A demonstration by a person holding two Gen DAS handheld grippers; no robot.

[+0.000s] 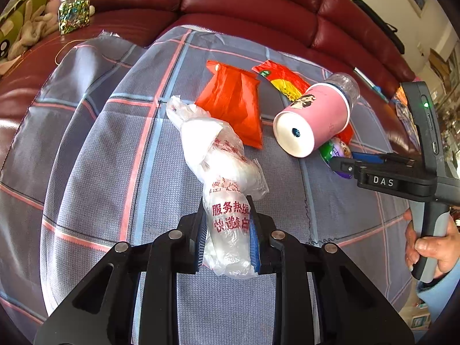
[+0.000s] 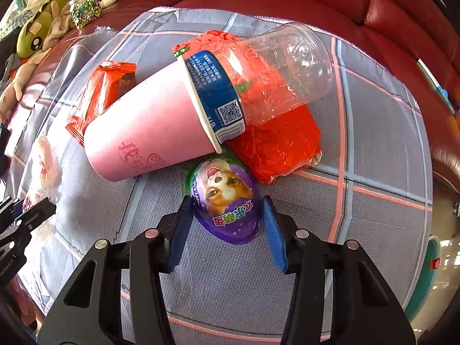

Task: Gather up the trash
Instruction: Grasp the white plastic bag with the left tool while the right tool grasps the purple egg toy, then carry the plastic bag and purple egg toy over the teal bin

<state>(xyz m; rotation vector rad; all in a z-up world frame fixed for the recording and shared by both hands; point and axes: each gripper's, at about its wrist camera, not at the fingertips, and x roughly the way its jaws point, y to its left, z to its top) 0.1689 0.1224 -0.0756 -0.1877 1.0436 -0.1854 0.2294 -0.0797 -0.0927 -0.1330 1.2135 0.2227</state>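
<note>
Trash lies on a grey plaid cloth [image 1: 95,149]. My left gripper [image 1: 228,215] is shut on a crumpled clear plastic bag [image 1: 224,178] with red print. Beyond it lie an orange wrapper [image 1: 233,106], a red wrapper [image 1: 283,82], and a pink paper cup [image 1: 313,118] on its side with a clear bottle [image 1: 346,84] in it. My right gripper [image 2: 227,214] is open around a purple egg-shaped dog-picture pack [image 2: 227,201], pads beside it, apart from it. The pink cup [image 2: 149,129], the bottle [image 2: 276,74] and the red wrapper [image 2: 281,143] lie just beyond.
The cloth covers a dark red leather sofa [image 1: 247,3]. A jar of glittery bits [image 1: 73,11] and plush toys [image 1: 28,26] sit at the far left. The right gripper's body [image 1: 402,178], with the hand holding it, shows in the left wrist view.
</note>
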